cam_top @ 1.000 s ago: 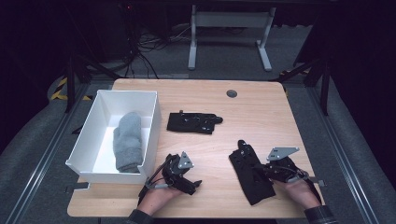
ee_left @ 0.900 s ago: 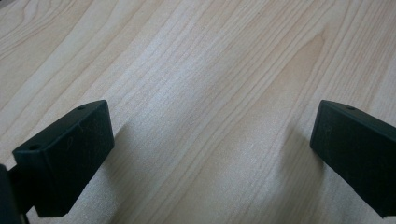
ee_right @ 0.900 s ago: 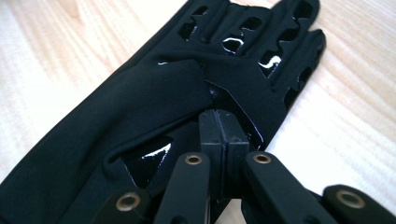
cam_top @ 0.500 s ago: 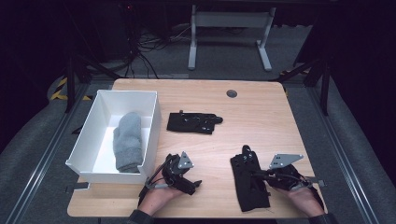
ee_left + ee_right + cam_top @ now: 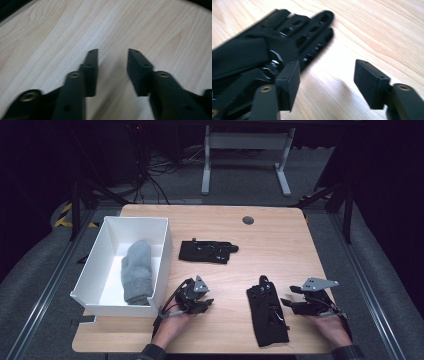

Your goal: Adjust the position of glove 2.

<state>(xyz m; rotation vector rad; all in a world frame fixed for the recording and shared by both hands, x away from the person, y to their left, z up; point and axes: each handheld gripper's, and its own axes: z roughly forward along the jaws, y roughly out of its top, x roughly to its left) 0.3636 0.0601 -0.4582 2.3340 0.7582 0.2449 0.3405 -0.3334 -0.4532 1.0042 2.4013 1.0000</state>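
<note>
Right tool [image 5: 295, 301]: we see its jaws just opening, nothing gripped, glove [image 5: 267, 312] free just beside it.
Left tool [image 5: 204, 304]: jaws just narrowing, parted over bare desk [image 5: 280, 245], nothing between.
Glove: flat, near desk's front edge.

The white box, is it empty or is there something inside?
Not empty. The white box holds a grey mitten, lying flat along its floor in the high view. Both black gloves lie outside it on the table.
</note>
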